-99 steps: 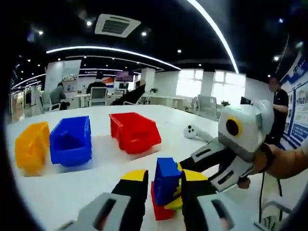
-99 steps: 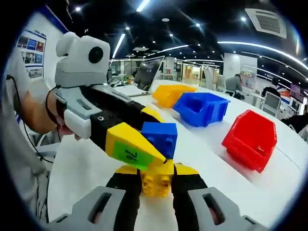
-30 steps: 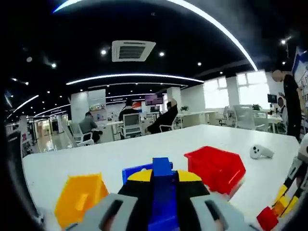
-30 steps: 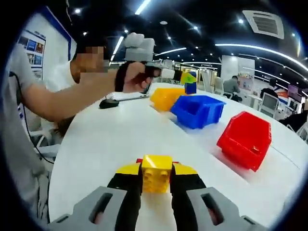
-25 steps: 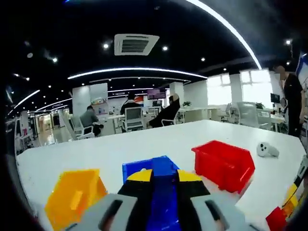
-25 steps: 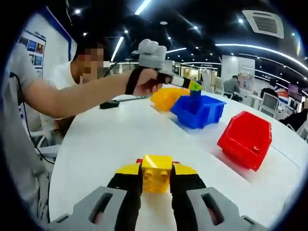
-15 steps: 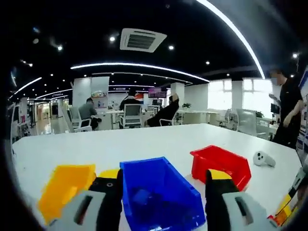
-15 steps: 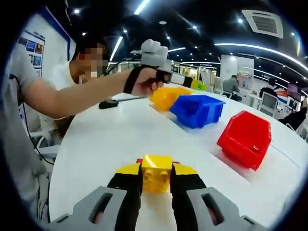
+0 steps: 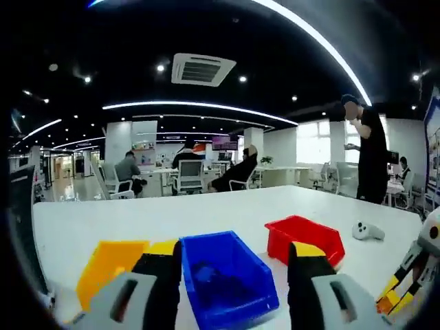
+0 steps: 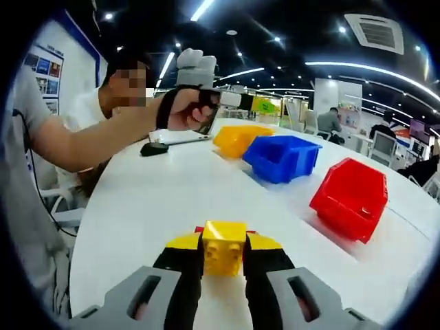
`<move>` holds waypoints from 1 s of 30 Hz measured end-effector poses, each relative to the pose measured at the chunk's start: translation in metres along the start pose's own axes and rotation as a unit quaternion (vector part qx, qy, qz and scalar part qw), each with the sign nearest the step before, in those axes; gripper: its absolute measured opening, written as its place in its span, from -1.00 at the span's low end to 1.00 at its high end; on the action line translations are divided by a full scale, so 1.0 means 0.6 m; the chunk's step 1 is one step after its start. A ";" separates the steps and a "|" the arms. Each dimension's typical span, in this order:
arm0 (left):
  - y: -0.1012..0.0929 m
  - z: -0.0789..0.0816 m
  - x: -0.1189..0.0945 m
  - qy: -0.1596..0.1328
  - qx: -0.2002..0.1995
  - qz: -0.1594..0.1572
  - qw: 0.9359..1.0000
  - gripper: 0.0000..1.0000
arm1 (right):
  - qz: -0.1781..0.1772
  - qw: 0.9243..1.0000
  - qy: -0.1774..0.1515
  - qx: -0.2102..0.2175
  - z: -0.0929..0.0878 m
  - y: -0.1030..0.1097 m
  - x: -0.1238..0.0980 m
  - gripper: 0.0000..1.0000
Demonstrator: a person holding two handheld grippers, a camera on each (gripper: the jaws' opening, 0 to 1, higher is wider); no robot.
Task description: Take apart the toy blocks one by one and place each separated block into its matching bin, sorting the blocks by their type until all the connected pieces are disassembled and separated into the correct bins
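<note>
Right gripper (image 10: pixel 223 265) clamps a studded yellow block (image 10: pixel 223 249) stacked on red.

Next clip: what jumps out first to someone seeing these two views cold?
Three bright bins in a row on the white table: a yellow bin, a blue bin and a red bin. In the right gripper view, the right gripper is shut on a yellow block low over the table. In the left gripper view, the left gripper hangs open above the blue bin, a blue block lying inside.
</note>
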State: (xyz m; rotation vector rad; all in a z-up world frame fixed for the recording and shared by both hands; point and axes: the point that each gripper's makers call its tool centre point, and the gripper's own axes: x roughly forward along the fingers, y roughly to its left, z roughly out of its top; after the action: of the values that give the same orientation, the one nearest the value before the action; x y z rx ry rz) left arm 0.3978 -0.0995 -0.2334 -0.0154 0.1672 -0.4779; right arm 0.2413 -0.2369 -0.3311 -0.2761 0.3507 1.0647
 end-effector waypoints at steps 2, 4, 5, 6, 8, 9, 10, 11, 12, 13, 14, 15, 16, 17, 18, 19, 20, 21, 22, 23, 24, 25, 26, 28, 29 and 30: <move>-0.059 -0.035 -0.029 0.010 -0.027 -0.051 0.998 0.00 | -0.001 1.000 -0.003 0.002 0.000 0.000 0.000 -0.53; -0.113 -0.080 -0.057 0.033 -0.021 -0.081 0.996 0.09 | -0.001 1.000 -0.007 0.005 0.000 -0.001 0.000 -0.53; -0.141 -0.104 -0.073 0.054 -0.010 -0.099 0.994 0.14 | 0.000 1.000 -0.008 0.007 0.000 -0.001 0.000 -0.53; -0.169 -0.126 -0.090 0.077 0.000 -0.115 0.990 0.19 | -0.001 1.000 -0.008 0.008 0.000 -0.001 0.000 -0.53; -0.219 -0.167 -0.120 0.116 0.023 -0.139 0.983 0.20 | -0.003 1.000 -0.007 0.009 0.000 -0.001 0.000 -0.53; -0.242 -0.185 -0.132 0.133 0.036 -0.153 0.979 0.20 | -0.005 1.000 -0.008 0.011 0.000 -0.001 0.000 -0.53; -0.260 -0.202 -0.140 0.146 0.049 -0.157 0.976 0.20 | -0.006 1.000 -0.008 0.011 0.000 -0.002 0.000 -0.53; -0.276 -0.220 -0.145 0.160 0.072 -0.160 0.971 0.20 | -0.007 1.000 -0.009 0.012 0.000 -0.002 0.000 -0.53; -0.290 -0.242 -0.149 0.180 0.106 -0.162 0.965 0.19 | -0.006 1.000 -0.010 0.014 0.001 -0.002 0.000 -0.53; -0.295 -0.248 -0.146 0.179 0.117 -0.159 0.964 0.19 | -0.006 1.000 -0.011 0.021 0.001 -0.003 0.000 -0.53; -0.303 -0.256 -0.143 0.177 0.133 -0.159 0.962 0.17 | -0.004 0.999 -0.013 0.035 0.001 -0.005 0.000 -0.53; -0.308 -0.263 -0.138 0.178 0.130 -0.156 0.963 0.13 | -0.001 0.999 -0.016 0.049 0.002 -0.005 0.000 -0.53; -0.309 -0.269 -0.134 0.182 0.128 -0.153 0.963 0.05 | 0.003 0.998 -0.018 0.062 0.002 -0.005 -0.001 -0.53; -0.316 -0.265 -0.130 0.172 0.110 -0.159 0.966 -0.01 | 0.007 0.997 -0.020 0.068 0.002 -0.004 -0.002 -0.53; -0.314 -0.266 -0.129 0.175 0.098 -0.157 0.967 -0.13 | 0.011 0.997 -0.021 0.075 0.001 -0.004 -0.004 -0.53; -0.311 -0.265 -0.126 0.175 0.096 -0.153 0.968 -0.26 | 0.014 0.997 -0.022 0.077 0.001 -0.004 -0.005 -0.53; -0.303 -0.259 -0.122 0.169 0.090 -0.143 0.971 -0.40 | 0.016 0.997 -0.022 0.079 0.000 -0.003 -0.007 -0.53; -0.295 -0.253 -0.118 0.162 0.083 -0.132 0.974 -0.49 | 0.019 0.996 -0.022 0.080 0.000 -0.003 -0.010 -0.53; -0.290 -0.249 -0.119 0.161 0.080 -0.136 0.974 -0.50 | 0.020 0.997 -0.021 0.078 -0.001 -0.002 -0.012 -0.53; -0.287 -0.242 -0.118 0.152 0.068 -0.136 0.977 -0.50 | 0.021 0.997 -0.021 0.075 -0.001 -0.002 -0.013 -0.53; -0.286 -0.240 -0.118 0.150 0.064 -0.142 0.976 -0.52 | 0.022 0.997 -0.021 0.076 -0.003 -0.004 -0.015 -0.53; -0.287 -0.239 -0.118 0.149 0.068 -0.147 0.975 -0.55 | 0.025 0.997 -0.020 0.075 -0.004 -0.003 -0.014 -0.53; -0.290 -0.237 -0.117 0.144 0.082 -0.157 0.974 -0.59 | 0.030 0.997 -0.018 0.071 -0.006 -0.001 -0.014 -0.53; -0.294 -0.239 -0.118 0.141 0.121 -0.173 0.967 -0.62 | 0.037 0.998 -0.014 0.052 -0.006 0.003 -0.013 -0.53; -0.294 -0.239 -0.117 0.136 0.154 -0.177 0.962 -0.62 | 0.041 0.998 -0.013 0.047 -0.004 0.005 -0.012 -0.53; -0.294 -0.238 -0.116 0.131 0.187 -0.181 0.957 -0.62 | 0.041 0.998 -0.011 0.043 -0.003 0.006 -0.011 -0.53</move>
State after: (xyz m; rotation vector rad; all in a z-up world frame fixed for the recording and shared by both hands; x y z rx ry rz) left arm 0.2328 -0.2207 -0.3538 0.3956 0.3350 -0.8730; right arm 0.2349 -0.2415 -0.3303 -0.1737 0.3893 1.1304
